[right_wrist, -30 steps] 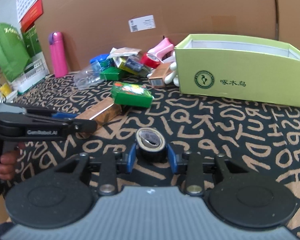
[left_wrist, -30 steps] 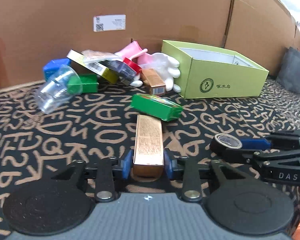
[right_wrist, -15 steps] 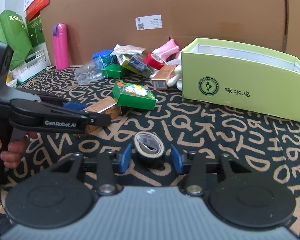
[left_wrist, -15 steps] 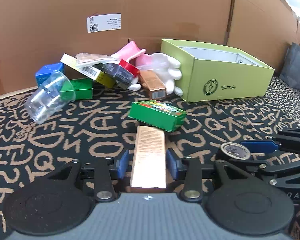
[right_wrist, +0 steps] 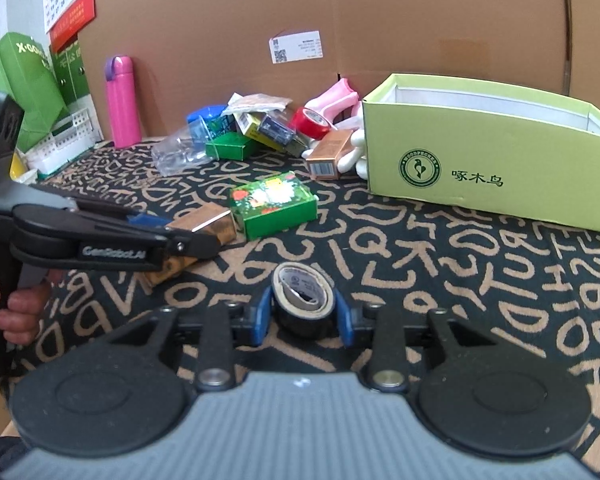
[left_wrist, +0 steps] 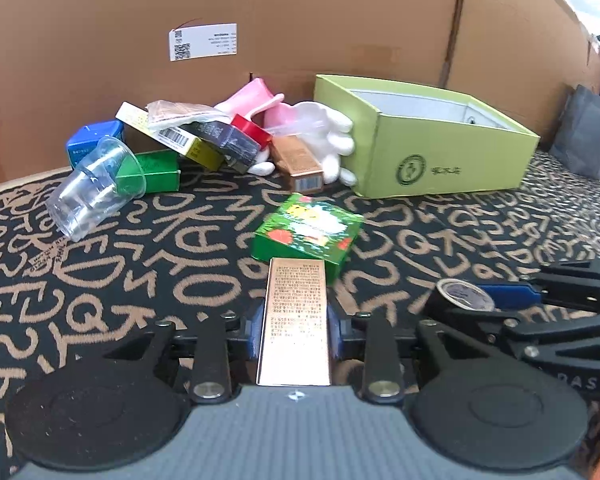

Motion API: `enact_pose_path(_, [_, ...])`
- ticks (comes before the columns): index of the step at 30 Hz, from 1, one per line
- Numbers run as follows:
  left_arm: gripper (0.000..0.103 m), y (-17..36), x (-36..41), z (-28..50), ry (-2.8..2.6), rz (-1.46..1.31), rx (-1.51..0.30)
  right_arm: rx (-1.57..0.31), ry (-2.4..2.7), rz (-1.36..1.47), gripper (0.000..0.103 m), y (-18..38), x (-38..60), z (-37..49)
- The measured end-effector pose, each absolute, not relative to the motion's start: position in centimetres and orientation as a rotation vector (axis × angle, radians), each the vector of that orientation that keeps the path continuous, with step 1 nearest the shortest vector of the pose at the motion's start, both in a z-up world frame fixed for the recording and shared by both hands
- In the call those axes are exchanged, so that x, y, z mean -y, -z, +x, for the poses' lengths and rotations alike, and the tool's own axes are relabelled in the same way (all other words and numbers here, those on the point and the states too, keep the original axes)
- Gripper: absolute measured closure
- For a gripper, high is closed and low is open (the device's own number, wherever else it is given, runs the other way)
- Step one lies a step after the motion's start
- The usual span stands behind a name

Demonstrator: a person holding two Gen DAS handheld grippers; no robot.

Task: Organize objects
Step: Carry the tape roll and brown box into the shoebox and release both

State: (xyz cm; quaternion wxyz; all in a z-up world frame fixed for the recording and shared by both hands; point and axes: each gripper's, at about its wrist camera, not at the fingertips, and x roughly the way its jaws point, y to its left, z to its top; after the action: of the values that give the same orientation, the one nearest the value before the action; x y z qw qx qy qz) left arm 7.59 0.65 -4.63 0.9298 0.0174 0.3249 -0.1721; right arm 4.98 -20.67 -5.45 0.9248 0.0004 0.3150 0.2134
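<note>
We see left tool [left_wrist: 294,330] just closed, clamping copper box [left_wrist: 295,320]; right tool [right_wrist: 303,316] just closed, clamping tape roll [right_wrist: 302,294].

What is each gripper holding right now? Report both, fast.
Left gripper: jaws just closed onto the copper box, pads pressing its sides.
Right gripper: jaws just closed onto the black tape roll.

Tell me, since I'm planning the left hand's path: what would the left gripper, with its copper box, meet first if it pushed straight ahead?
Probably the green flowered box. It lies straight ahead of the left gripper, whose jaws have just closed on the copper box. That box's far end already looks close to it, though depth is unclear.
</note>
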Motion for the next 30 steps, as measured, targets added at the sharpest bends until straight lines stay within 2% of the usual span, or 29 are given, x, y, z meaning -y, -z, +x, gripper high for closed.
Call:
enact_pose_path(9, [0.071,0.2,2.3,7.8,0.523,-0.011,-0.577,-0.527,-0.383,0.011,0.07,0.9,24.4,4.4])
enact_pose_path(15, [0.071,-4.0,7.1,11.2,0.61,-0.003,-0.492,-0.413,-0.253,-0.061,0.07,-3.3,28.3,6.0])
enact_pose_path(19, [0.071,-5.8,10.7,14.9,0.671,-0.05,-0.513,-0.371,-0.151,-0.09,0.07,-5.2,31.0,8.4])
enact_pose_path(30, [0.071,-3.7,19.9,25.0,0.641,-0.057,-0.631,-0.455,-0.026,-0.149,0.07,-3.4,36.1,18.0])
